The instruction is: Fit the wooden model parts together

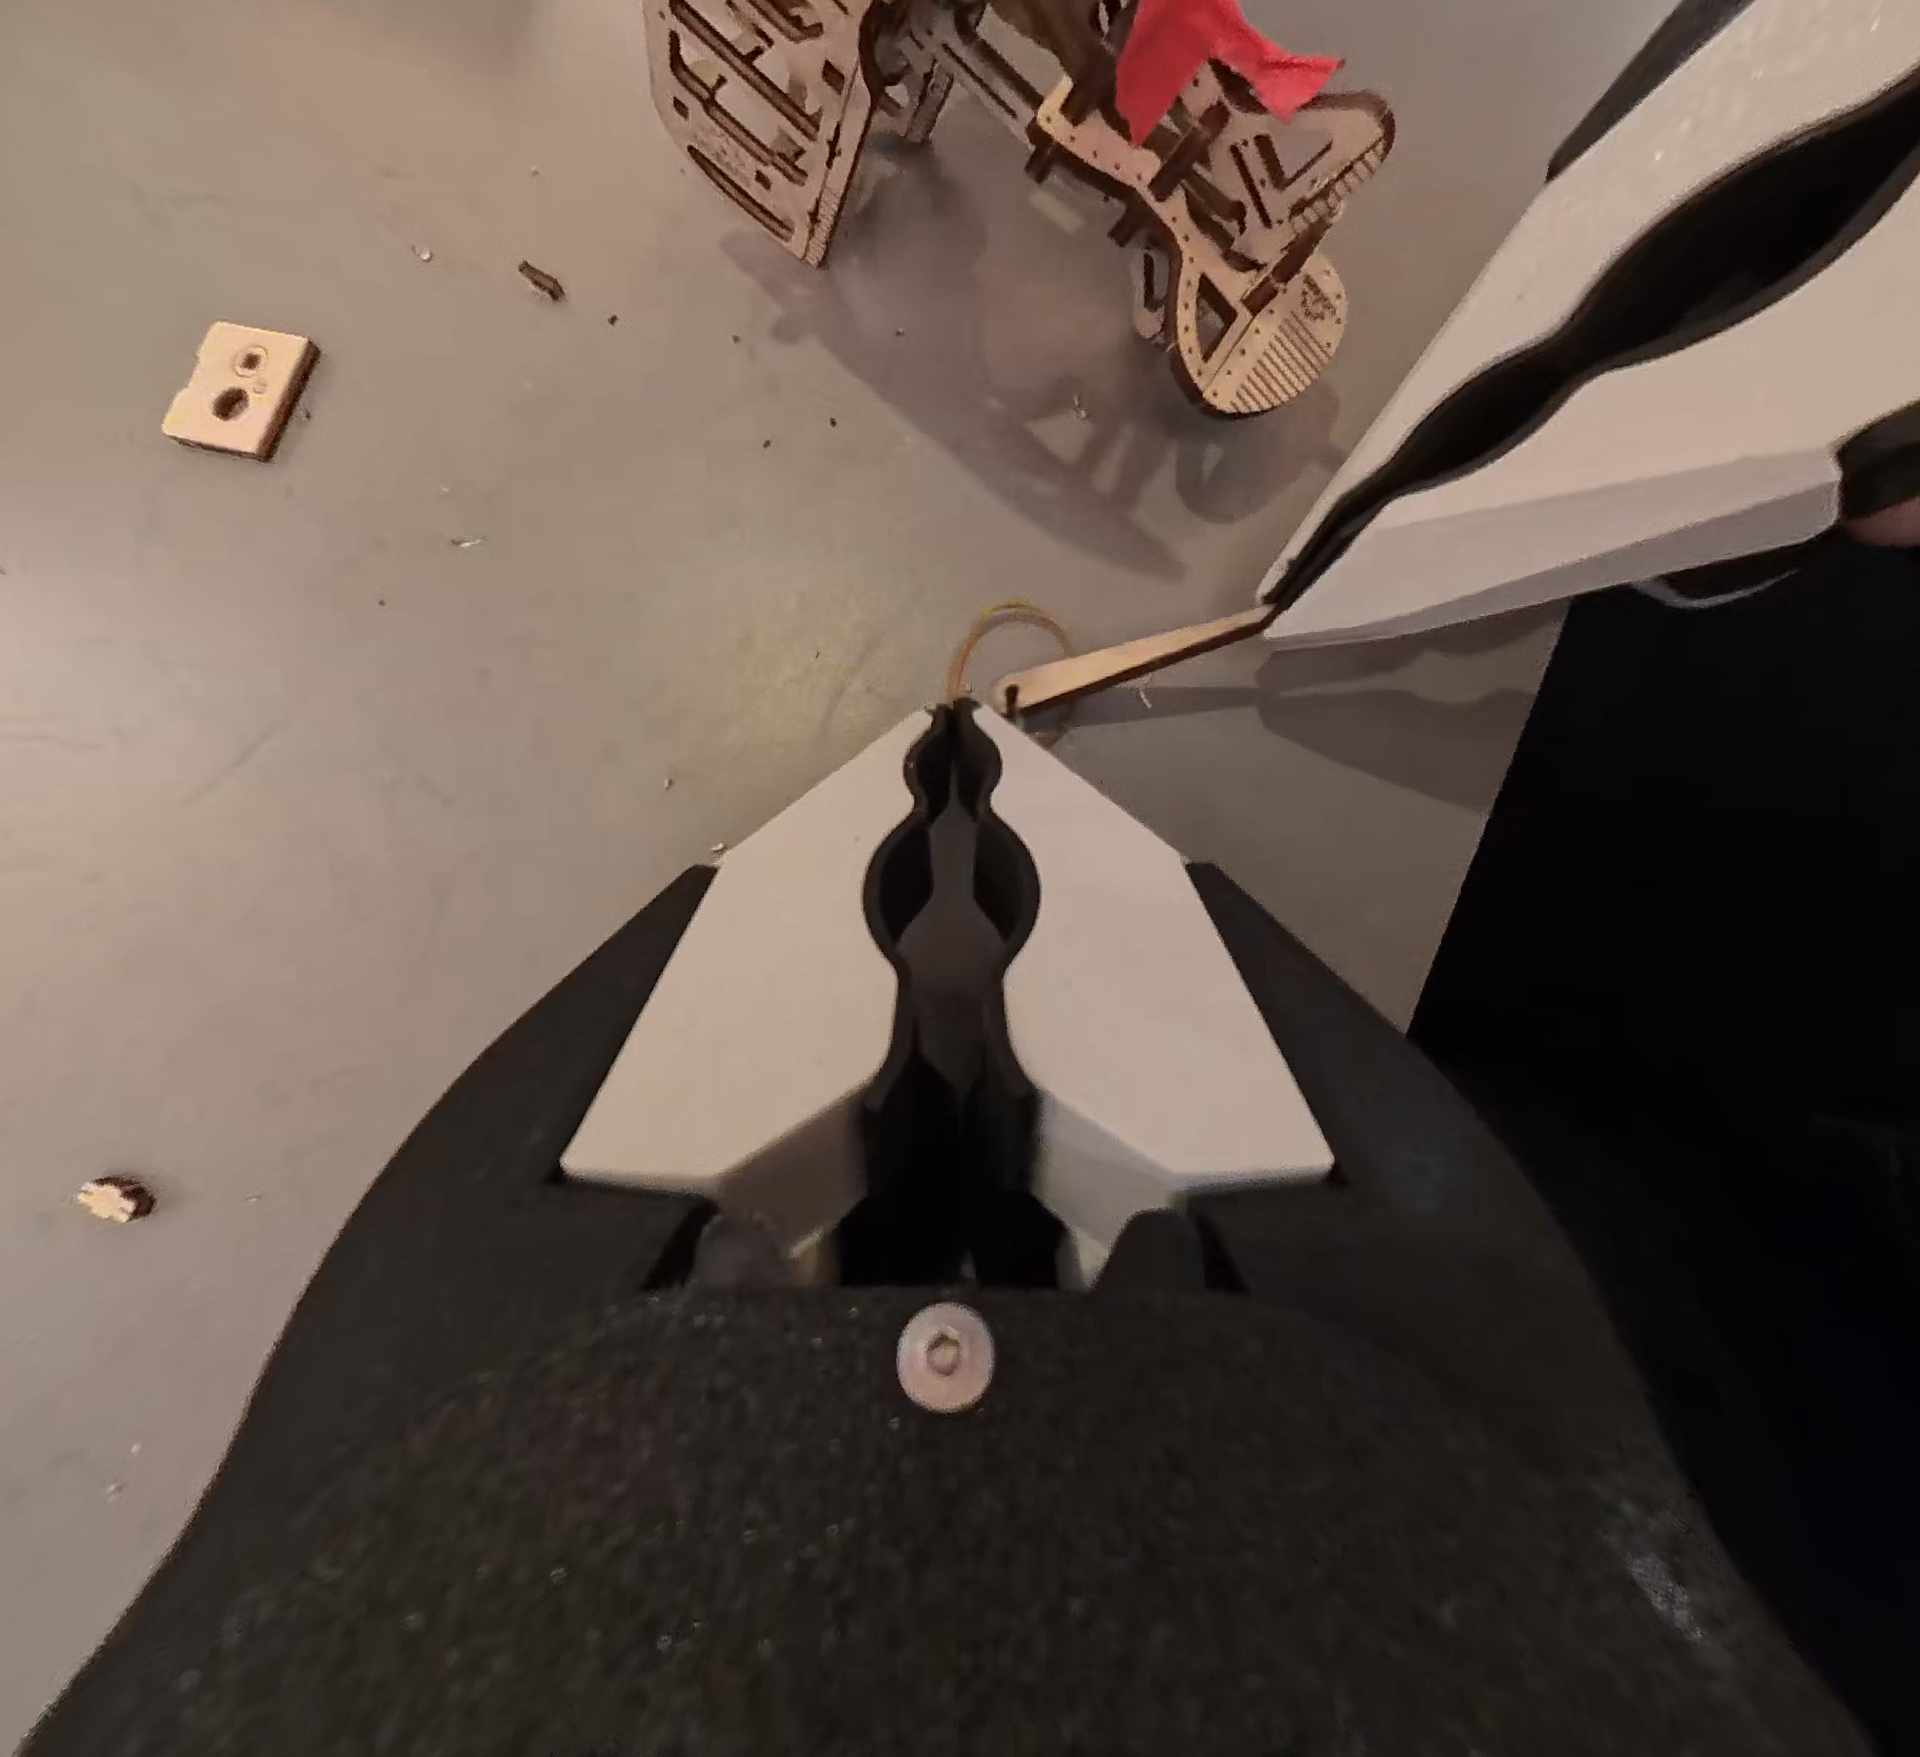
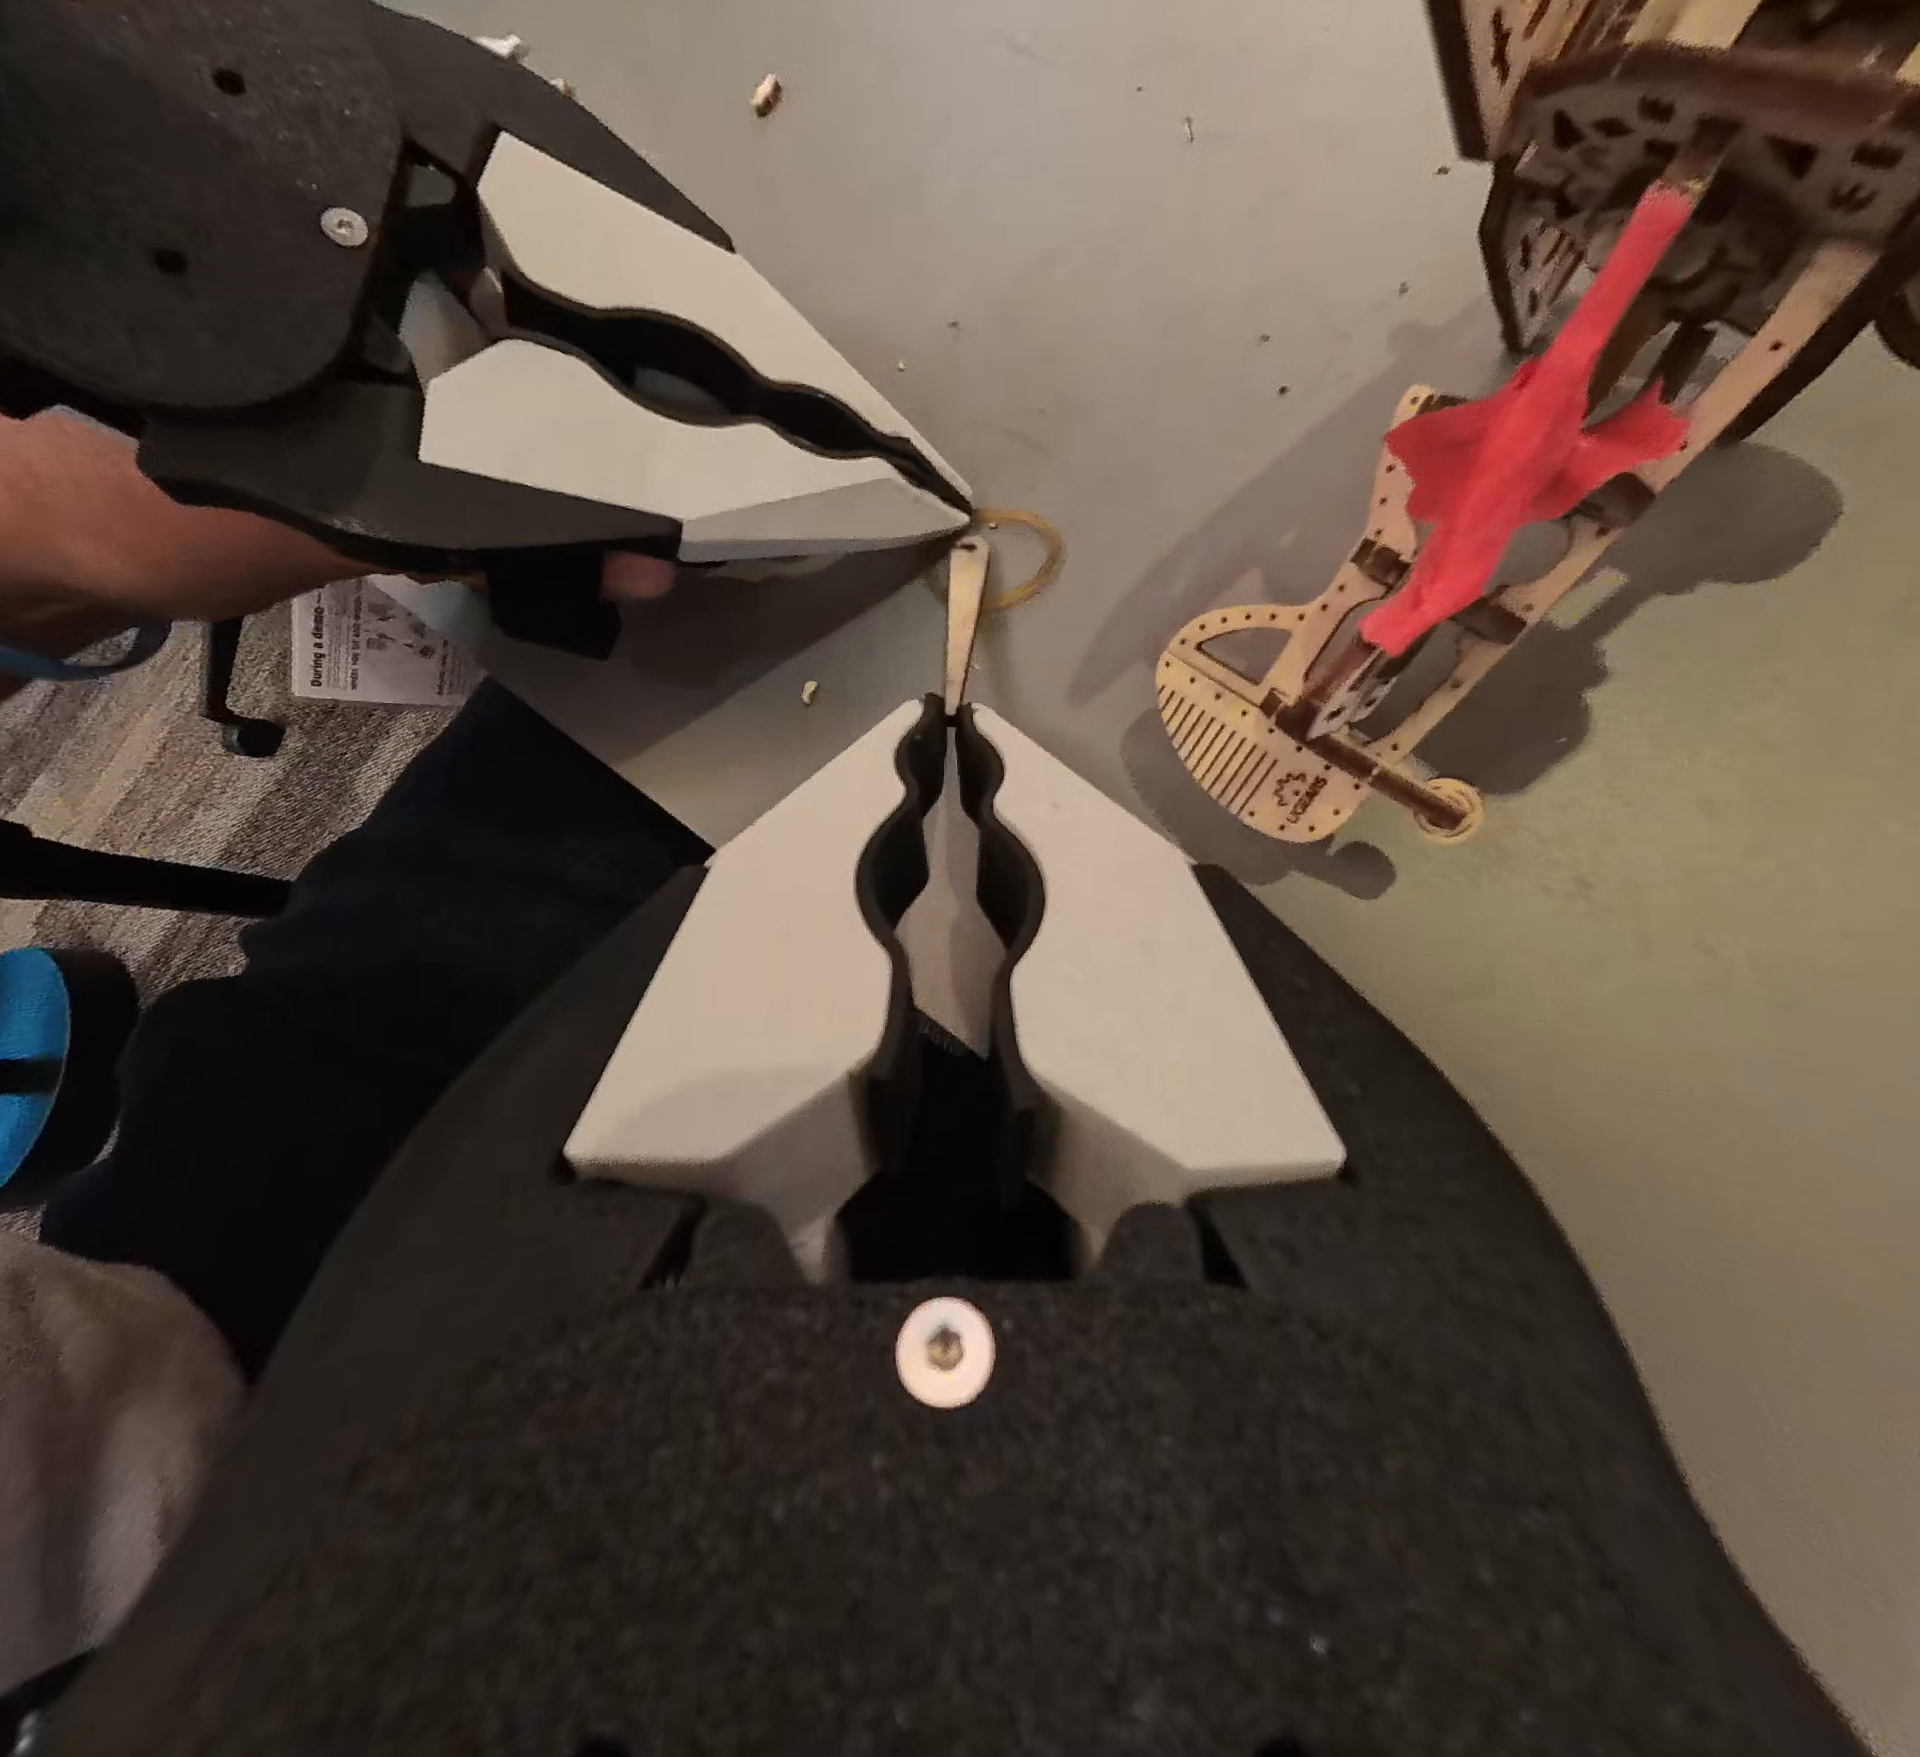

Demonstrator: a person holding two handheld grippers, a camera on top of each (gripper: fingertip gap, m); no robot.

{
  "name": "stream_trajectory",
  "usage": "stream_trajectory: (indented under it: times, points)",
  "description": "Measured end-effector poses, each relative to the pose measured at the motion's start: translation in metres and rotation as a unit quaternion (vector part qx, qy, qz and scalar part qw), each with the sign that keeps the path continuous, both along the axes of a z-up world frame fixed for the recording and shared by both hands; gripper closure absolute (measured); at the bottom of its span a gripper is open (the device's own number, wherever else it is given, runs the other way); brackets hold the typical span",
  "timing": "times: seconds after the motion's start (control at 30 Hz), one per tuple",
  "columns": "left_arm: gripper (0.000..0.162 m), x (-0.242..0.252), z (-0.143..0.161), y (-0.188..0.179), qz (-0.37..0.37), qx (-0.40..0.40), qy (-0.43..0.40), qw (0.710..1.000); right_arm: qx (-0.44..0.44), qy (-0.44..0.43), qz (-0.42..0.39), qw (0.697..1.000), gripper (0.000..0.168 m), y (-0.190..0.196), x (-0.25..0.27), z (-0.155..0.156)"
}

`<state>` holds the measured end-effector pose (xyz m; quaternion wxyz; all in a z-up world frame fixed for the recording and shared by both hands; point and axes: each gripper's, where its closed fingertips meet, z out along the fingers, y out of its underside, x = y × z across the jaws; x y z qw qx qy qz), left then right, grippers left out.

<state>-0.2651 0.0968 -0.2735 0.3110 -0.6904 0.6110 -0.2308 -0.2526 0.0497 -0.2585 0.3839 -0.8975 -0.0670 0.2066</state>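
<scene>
Closest in the left wrist view, the left gripper has its fingers pinched shut on a thin rubber band, beside the wooden stick on the grey counter. From the right wrist view, the right gripper clamps that stick's near end, its far tip inside the band's loop. Farther right stands the wooden model with red tape. Too hard a pull could snap the band off the tip.

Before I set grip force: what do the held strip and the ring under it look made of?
The strip: thin laser-cut plywood, judging by its pale matte face and dark edges. The ring: probably a rubber band, thin, yellowish, lying limp on the table.
</scene>
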Motion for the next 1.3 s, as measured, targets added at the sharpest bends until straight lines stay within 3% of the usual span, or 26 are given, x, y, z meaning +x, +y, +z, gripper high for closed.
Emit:
stream_trajectory:
  times: [0.27,0.57,0.8,1.17,1.3]
  points:
    - [0.162,0.004,0.019,-0.011,-0.021,0.039,-0.035,0.998,-0.010,0.028,-0.016,0.999,0.168,0.002,0.002,-0.001]
    - [0.162,-0.004,0.023,-0.007,-0.023,0.061,-0.038,0.997,-0.005,0.205,-0.057,0.977,0.167,0.004,-0.005,0.016]
    - [0.162,-0.006,0.030,-0.008,-0.020,0.060,-0.055,0.996,-0.009,0.327,-0.103,0.939,0.168,0.005,0.000,0.022]
    - [0.162,-0.003,0.040,-0.010,-0.022,0.074,-0.073,0.994,-0.016,0.510,-0.115,0.853,0.168,0.006,-0.002,0.037]
    - [0.162,-0.003,0.043,-0.014,-0.031,0.074,-0.080,0.994,-0.013,0.584,-0.109,0.804,0.168,0.007,-0.001,0.047]
